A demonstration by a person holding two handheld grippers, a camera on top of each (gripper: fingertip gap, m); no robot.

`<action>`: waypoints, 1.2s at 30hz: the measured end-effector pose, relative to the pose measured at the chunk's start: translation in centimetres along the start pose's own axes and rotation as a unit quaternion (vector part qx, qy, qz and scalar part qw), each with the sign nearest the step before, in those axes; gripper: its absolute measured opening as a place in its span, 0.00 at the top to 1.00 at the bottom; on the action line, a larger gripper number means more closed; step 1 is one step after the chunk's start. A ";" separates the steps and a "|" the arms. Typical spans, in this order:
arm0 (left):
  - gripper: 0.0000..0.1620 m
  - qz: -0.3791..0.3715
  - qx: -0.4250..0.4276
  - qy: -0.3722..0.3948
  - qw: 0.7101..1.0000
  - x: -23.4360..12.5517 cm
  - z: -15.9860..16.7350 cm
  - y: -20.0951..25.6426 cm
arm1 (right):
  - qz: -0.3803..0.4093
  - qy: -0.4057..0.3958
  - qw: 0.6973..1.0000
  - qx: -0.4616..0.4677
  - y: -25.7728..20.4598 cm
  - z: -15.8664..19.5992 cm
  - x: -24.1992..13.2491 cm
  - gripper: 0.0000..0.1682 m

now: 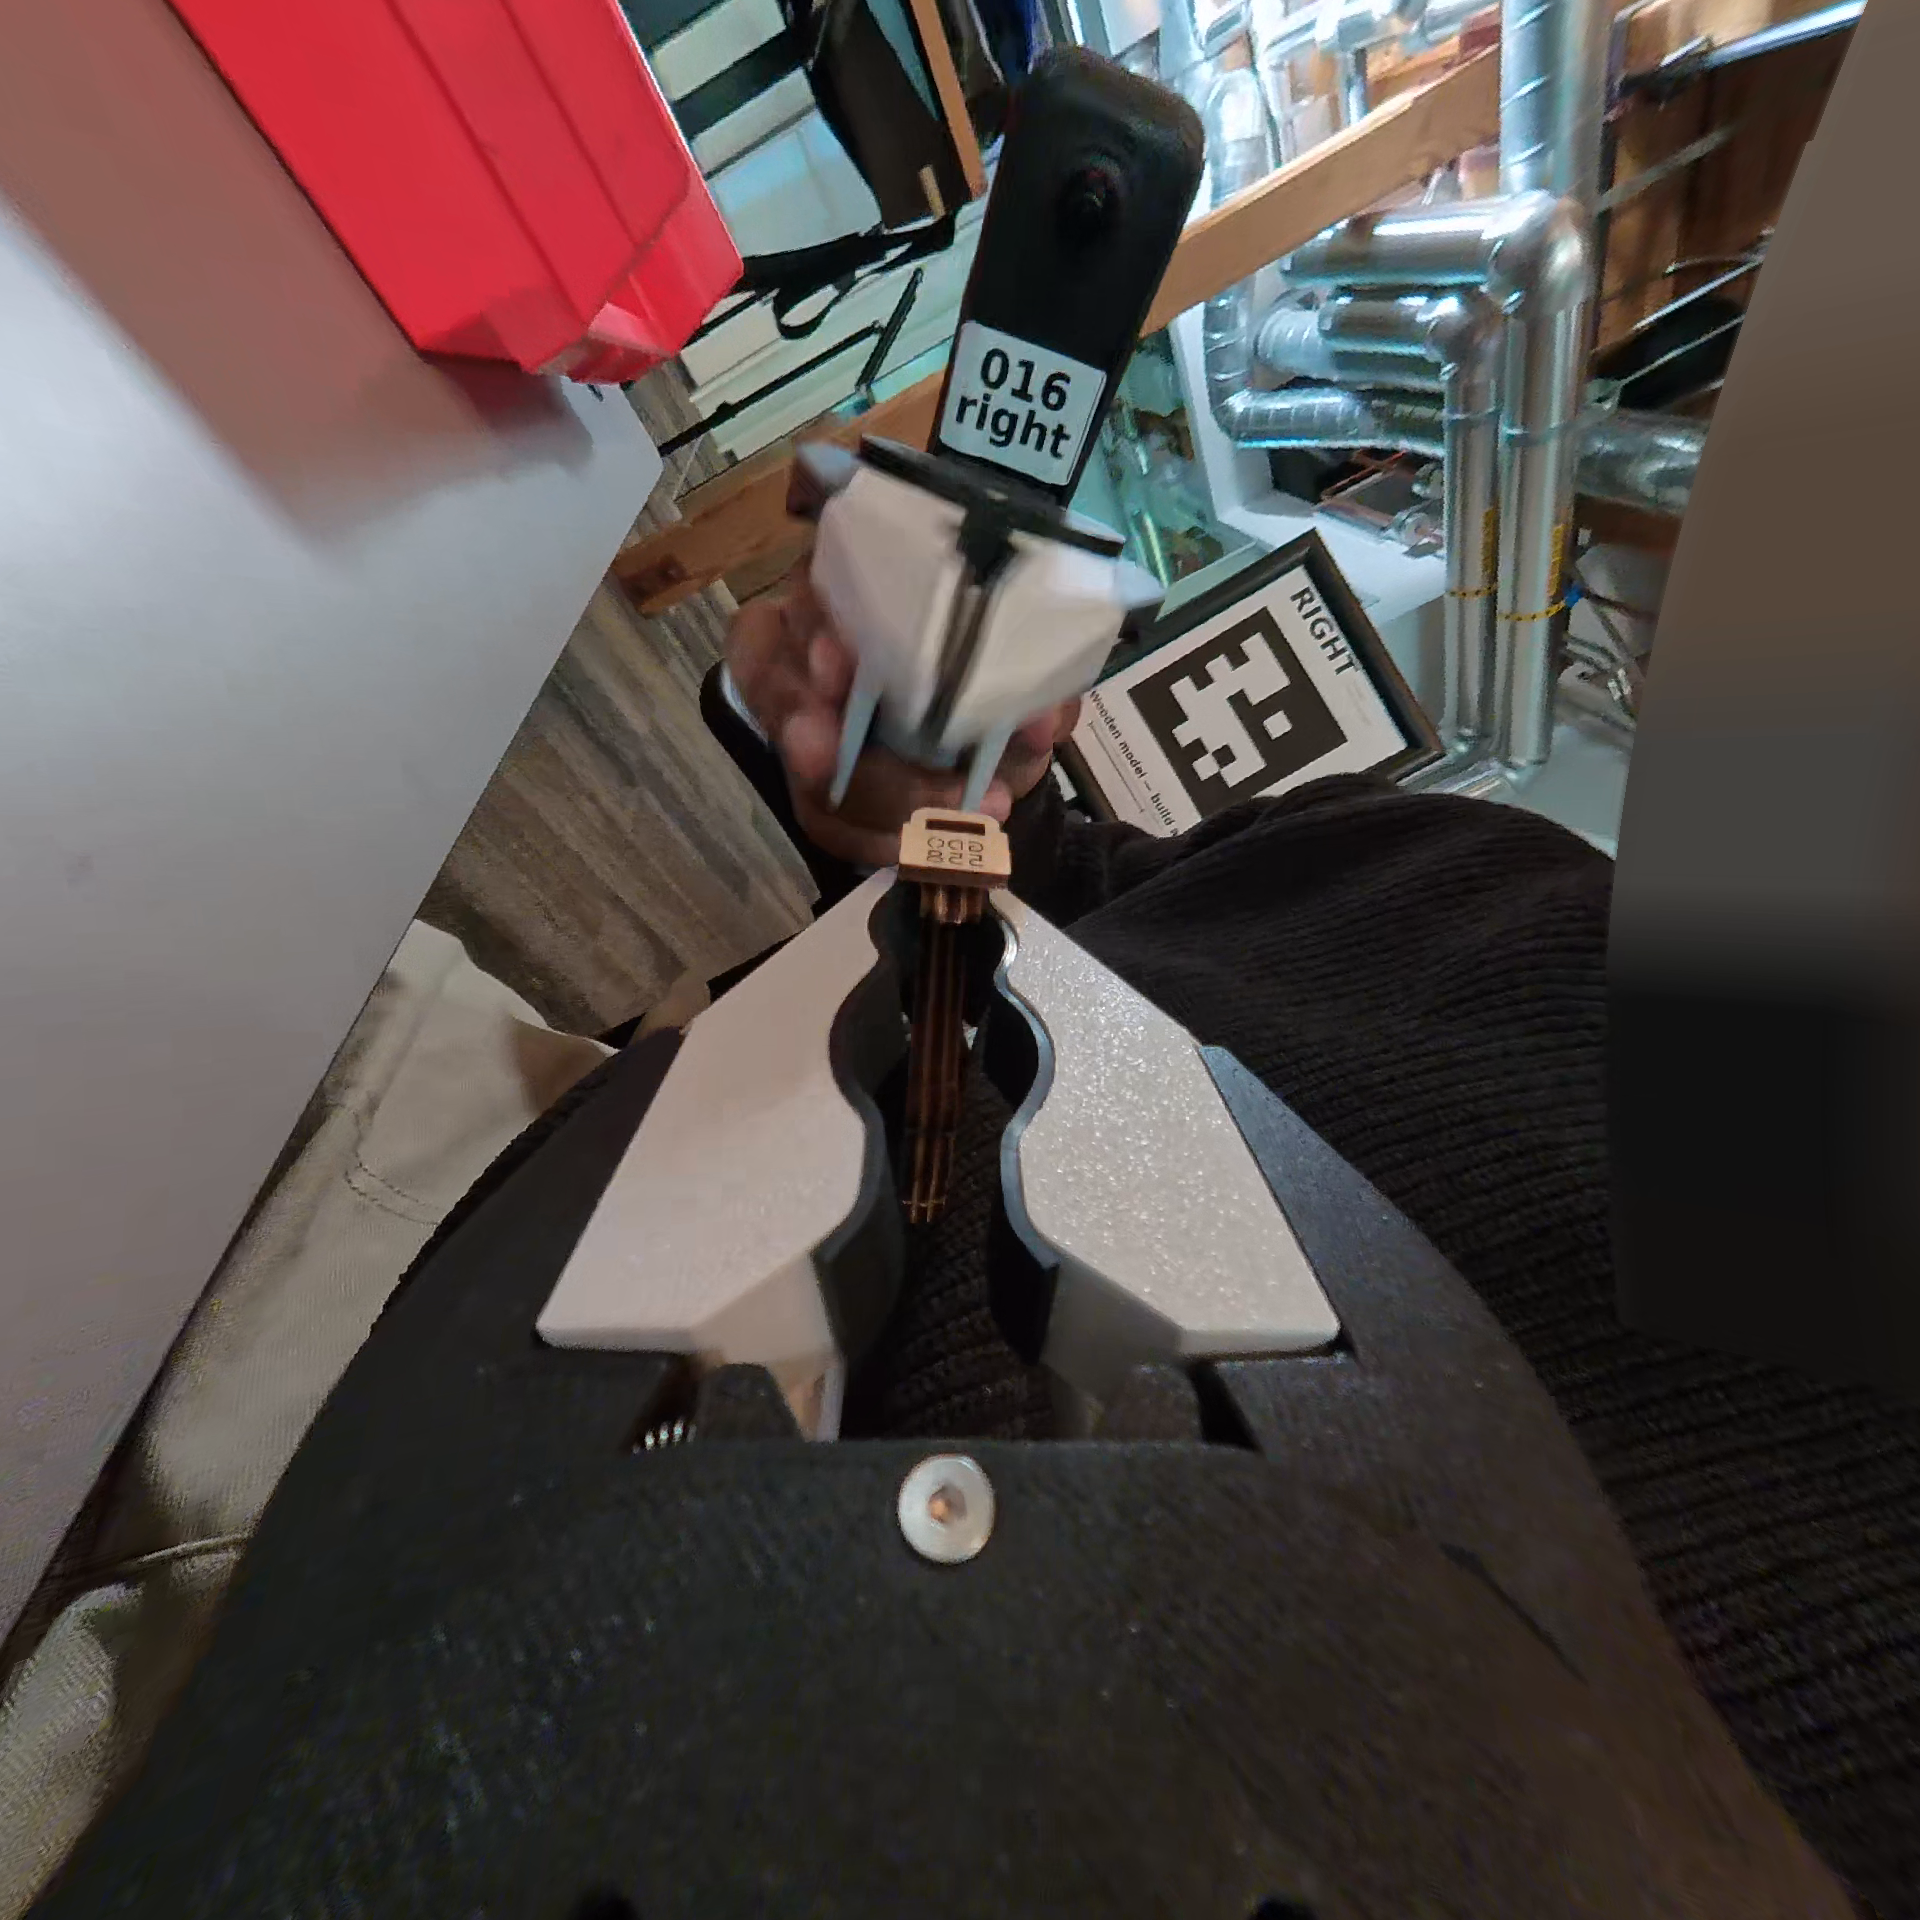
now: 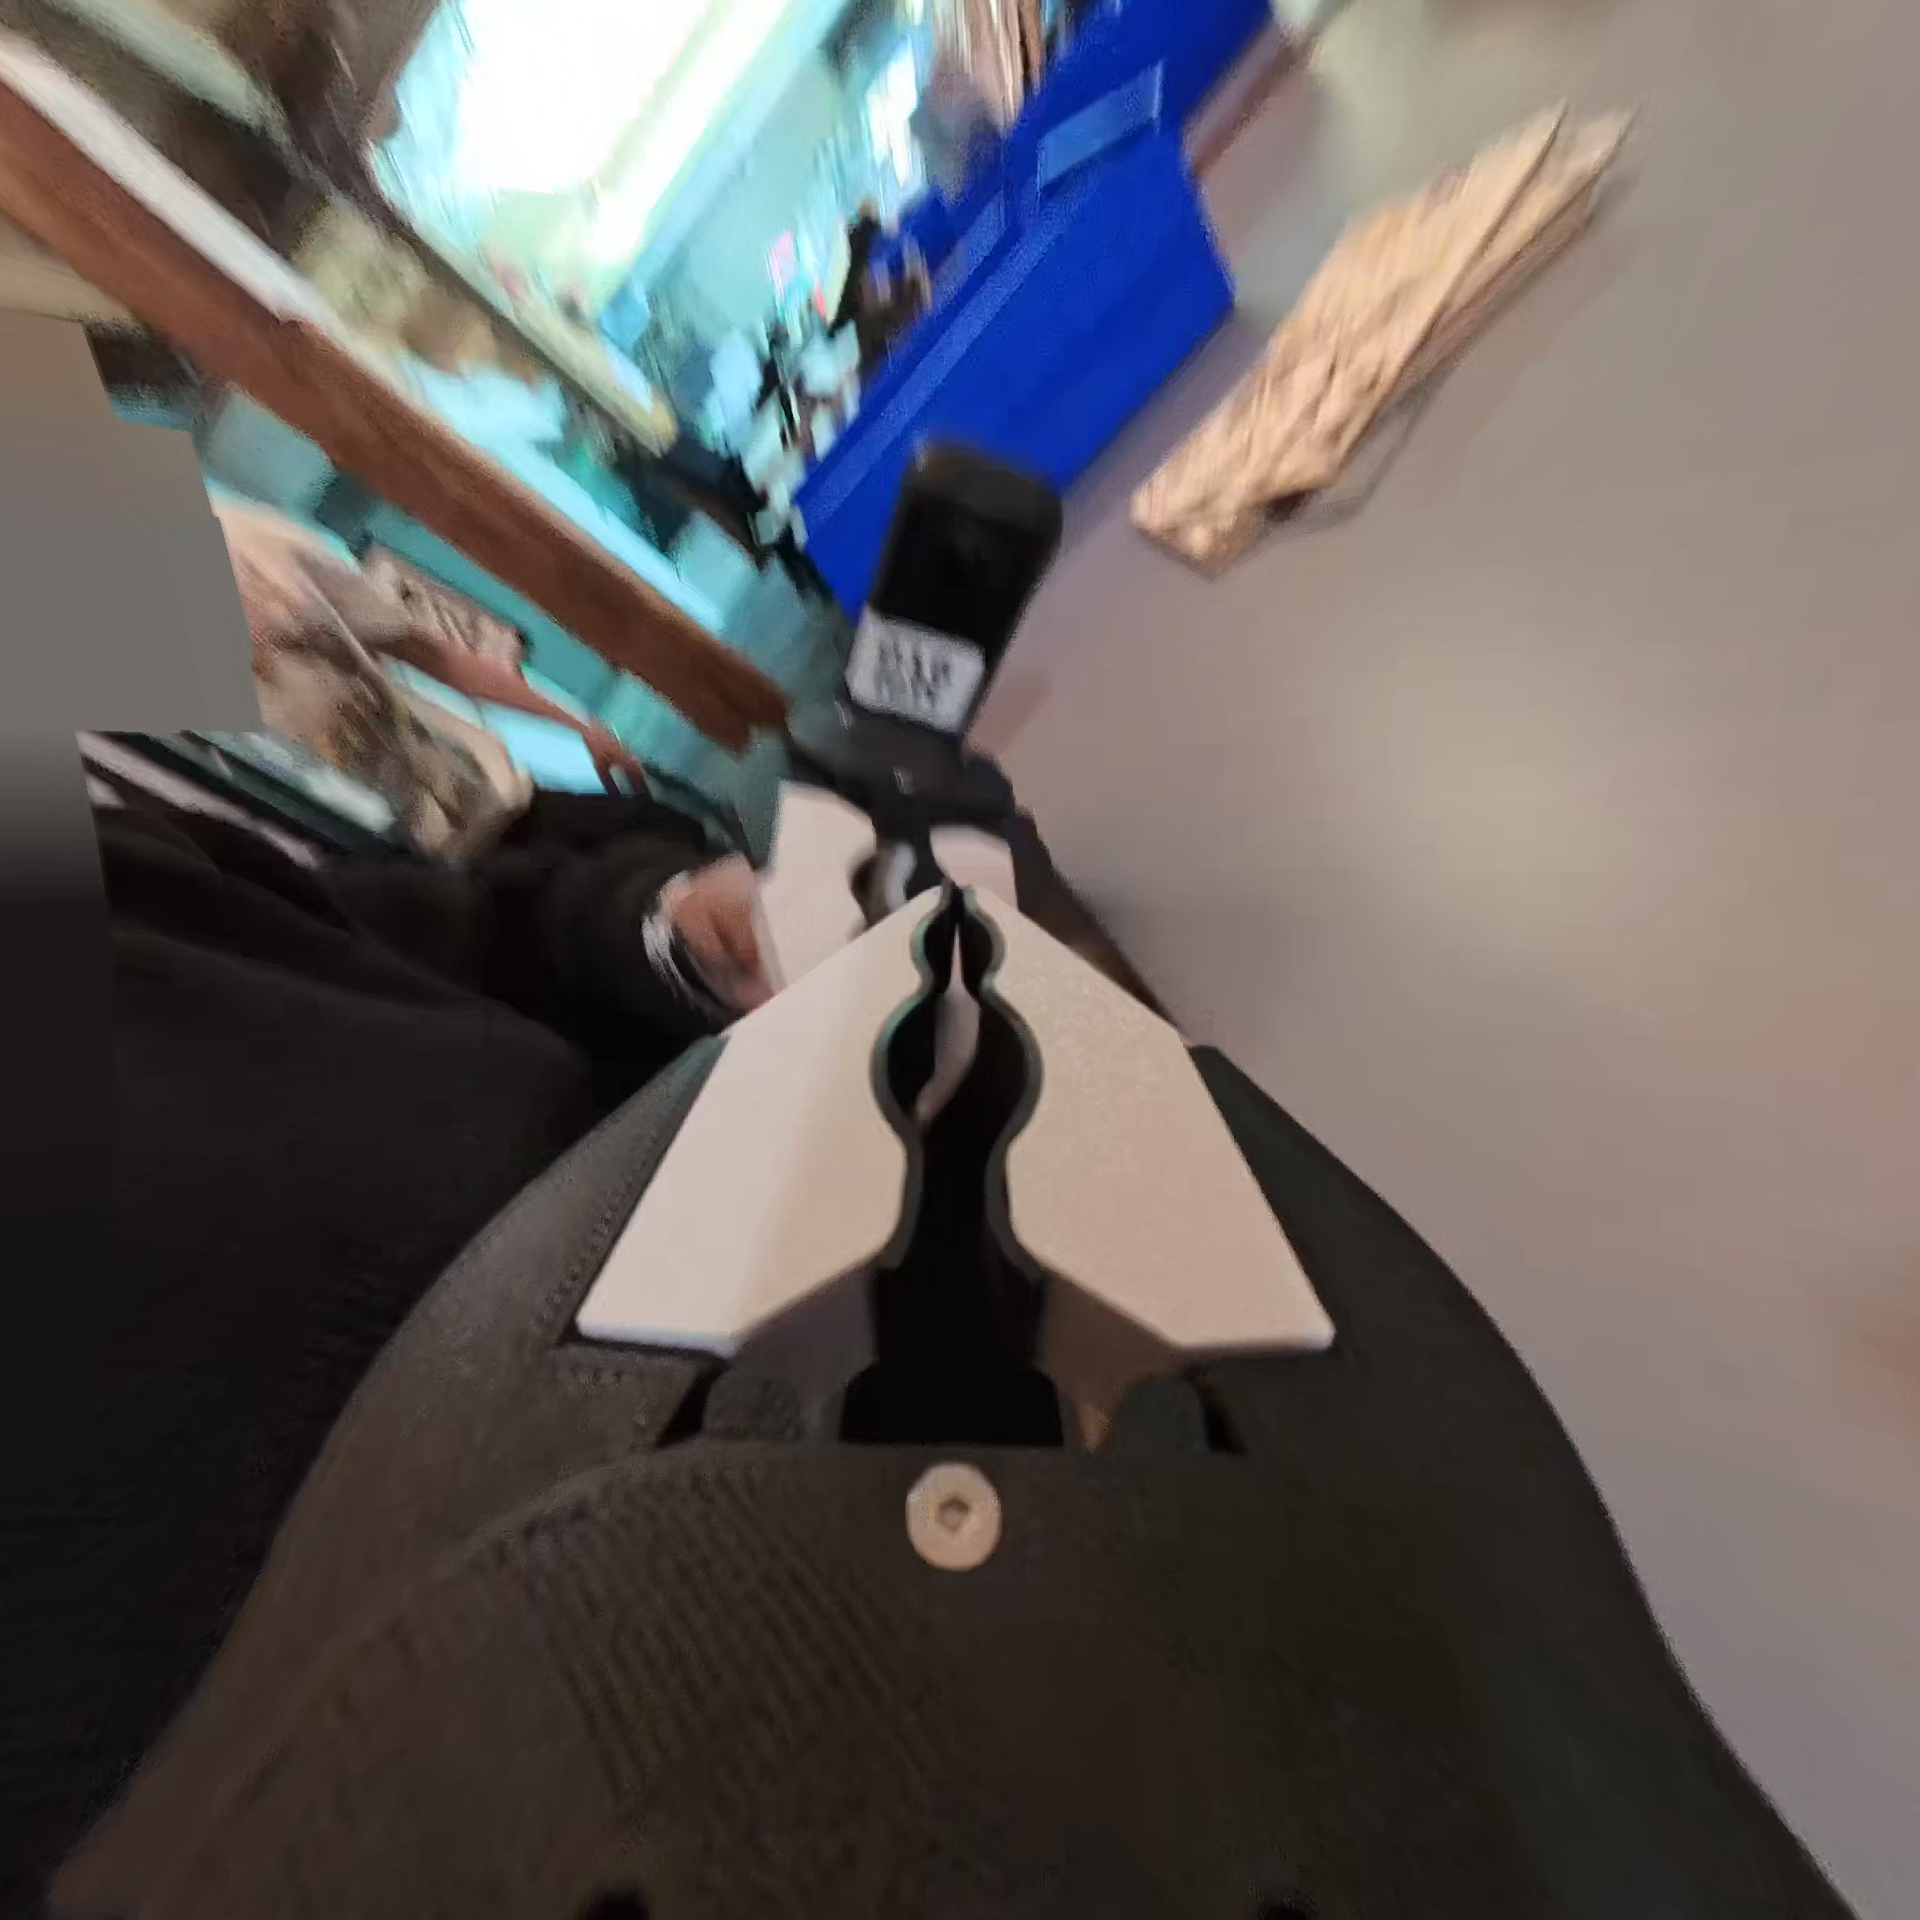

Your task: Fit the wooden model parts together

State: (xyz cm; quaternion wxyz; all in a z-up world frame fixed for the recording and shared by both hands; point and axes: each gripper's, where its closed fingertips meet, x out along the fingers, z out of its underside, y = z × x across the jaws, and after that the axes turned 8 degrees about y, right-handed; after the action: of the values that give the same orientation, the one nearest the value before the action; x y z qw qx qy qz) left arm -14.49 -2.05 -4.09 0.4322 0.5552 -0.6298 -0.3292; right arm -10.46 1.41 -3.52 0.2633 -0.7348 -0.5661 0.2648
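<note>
In the left wrist view my left gripper (image 1: 951, 906) is shut on a stack of thin wooden model parts (image 1: 954, 850). The parts stand edge-on between the jaws, and their slotted end sticks out past the tips. The right gripper (image 1: 920, 748) hangs just beyond that end, points back toward it, and a hand (image 1: 810, 717) holds it. I cannot tell whether it touches the wood. In the blurred right wrist view my right gripper (image 2: 956, 914) has its tips together with nothing visible between them. The left gripper (image 2: 821, 883) is right in front of it.
A red bin (image 1: 468, 156) sits on the grey table (image 1: 208, 623). A blue bin (image 2: 1039, 312) and a pile of wooden sheets (image 2: 1382, 332) lie on the table farther off. A framed marker card (image 1: 1247, 696) and a black sleeve (image 1: 1351, 1039) are close by. One gripper's finger ends stand about 5 cm off the other's.
</note>
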 end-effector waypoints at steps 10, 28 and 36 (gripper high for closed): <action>0.96 -0.027 0.018 -0.034 0.999 0.3 1.2 -0.5 | -0.009 -0.077 0.997 -0.025 -0.5 2.4 -0.1 1.00; 0.96 -0.044 0.066 -0.030 0.996 0.0 0.8 -0.2 | -0.037 0.042 0.998 -0.013 -1.5 -1.8 -1.3 1.00; 0.96 -0.079 0.151 -0.040 0.985 0.0 0.5 0.1 | -0.021 0.032 0.998 -0.043 -1.4 -1.9 -1.8 1.00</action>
State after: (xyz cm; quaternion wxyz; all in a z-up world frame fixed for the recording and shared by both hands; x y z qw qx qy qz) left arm -15.00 -2.05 -4.27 0.2906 0.6487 -0.6429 -0.2853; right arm -10.47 -0.21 -1.01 0.2554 -0.7413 -0.5838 0.2109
